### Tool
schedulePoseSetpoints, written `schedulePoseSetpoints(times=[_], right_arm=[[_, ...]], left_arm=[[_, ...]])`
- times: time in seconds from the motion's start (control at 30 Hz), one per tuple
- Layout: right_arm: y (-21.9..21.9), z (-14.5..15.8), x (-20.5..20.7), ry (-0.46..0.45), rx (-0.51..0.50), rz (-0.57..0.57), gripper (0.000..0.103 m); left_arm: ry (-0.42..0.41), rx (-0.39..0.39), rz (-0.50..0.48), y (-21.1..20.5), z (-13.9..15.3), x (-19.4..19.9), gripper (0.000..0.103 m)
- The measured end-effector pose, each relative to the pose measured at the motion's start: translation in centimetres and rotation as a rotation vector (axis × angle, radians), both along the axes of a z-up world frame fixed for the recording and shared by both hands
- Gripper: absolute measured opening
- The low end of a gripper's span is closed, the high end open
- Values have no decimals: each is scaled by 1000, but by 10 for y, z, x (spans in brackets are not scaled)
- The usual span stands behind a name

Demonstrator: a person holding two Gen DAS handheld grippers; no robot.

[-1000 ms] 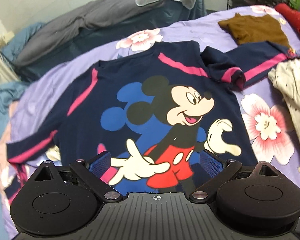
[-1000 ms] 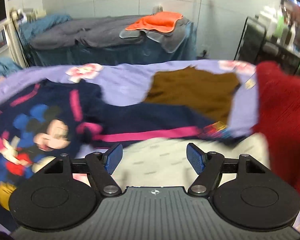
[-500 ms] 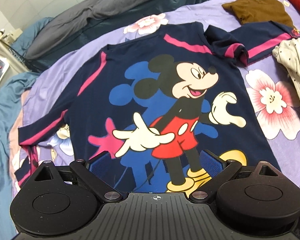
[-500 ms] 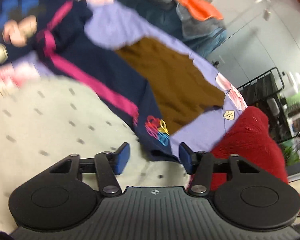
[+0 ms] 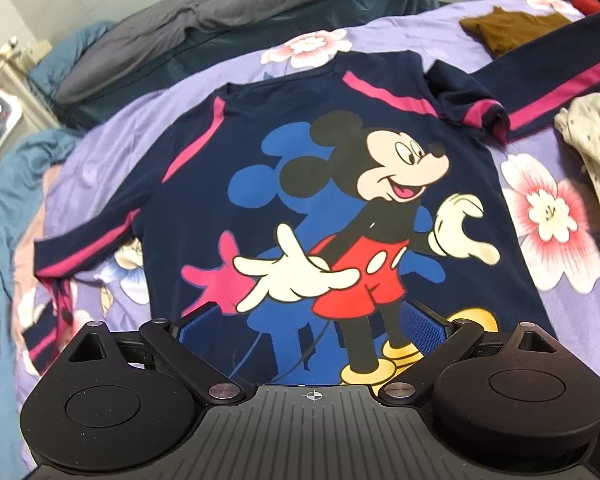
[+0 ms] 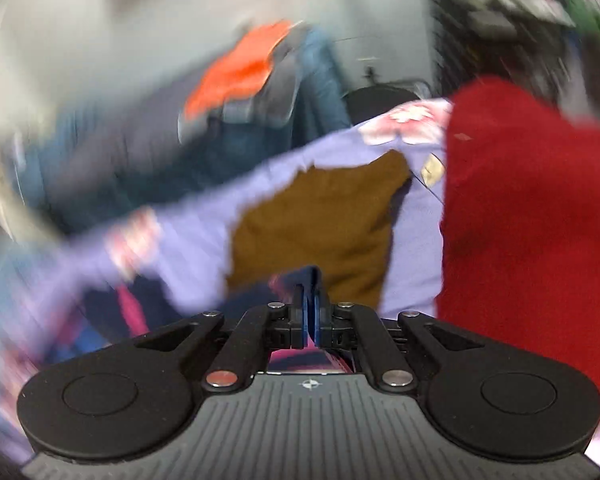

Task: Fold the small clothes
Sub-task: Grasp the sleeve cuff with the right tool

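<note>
The navy Mickey Mouse shirt [image 5: 284, 184] lies face up on the purple floral bedspread [image 5: 548, 216], and the left gripper [image 5: 312, 320] hovers over its hem, fingers spread wide and empty. The right gripper [image 6: 309, 304] has just snapped closed, its fingers pinching the shirt's navy-and-pink sleeve [image 5: 556, 76], which stretches toward 2 o'clock beside the brown garment [image 6: 320, 216].

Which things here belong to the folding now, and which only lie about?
In the job:
- navy shirt
- its sleeve, pinched in the right claw
- left claw, open

Lying about:
- brown garment
- red garment
- cream garment
- orange cloth
</note>
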State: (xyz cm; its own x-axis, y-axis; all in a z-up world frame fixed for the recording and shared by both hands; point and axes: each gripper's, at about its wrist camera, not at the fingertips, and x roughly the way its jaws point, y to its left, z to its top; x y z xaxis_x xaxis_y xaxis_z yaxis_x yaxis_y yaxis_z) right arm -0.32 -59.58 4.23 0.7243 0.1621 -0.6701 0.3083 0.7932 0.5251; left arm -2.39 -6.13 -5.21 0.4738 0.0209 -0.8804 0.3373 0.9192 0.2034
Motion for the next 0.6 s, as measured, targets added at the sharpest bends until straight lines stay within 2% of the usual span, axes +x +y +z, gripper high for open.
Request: schedulePoseSetpoints(times=[0.03, 0.13, 0.23, 0.3, 0.37, 0.5, 0.6], right_arm=[[-6, 9, -11, -29, 79, -31, 5], [-17, 30, -36, -95, 219, -95, 5], [-28, 39, -55, -151, 359, -180, 5], [-41, 46, -57, -149, 285, -221, 4], [-52, 41, -61, -102, 247, -297, 4], [-61, 19, -72, -88, 330, -412, 5], [-32, 8, -54, -54, 354, -319, 5]], left_arm=[[4, -14, 14, 4, 0, 3, 103], [8, -40, 46, 13, 1, 11, 103], [-4, -46, 46, 19, 3, 16, 103], [-10, -41, 40, 22, 3, 19, 103], [-8, -37, 37, 26, 3, 21, 103], [0, -39, 52, 36, 1, 22, 103], [6, -36, 75, 45, -1, 21, 103]])
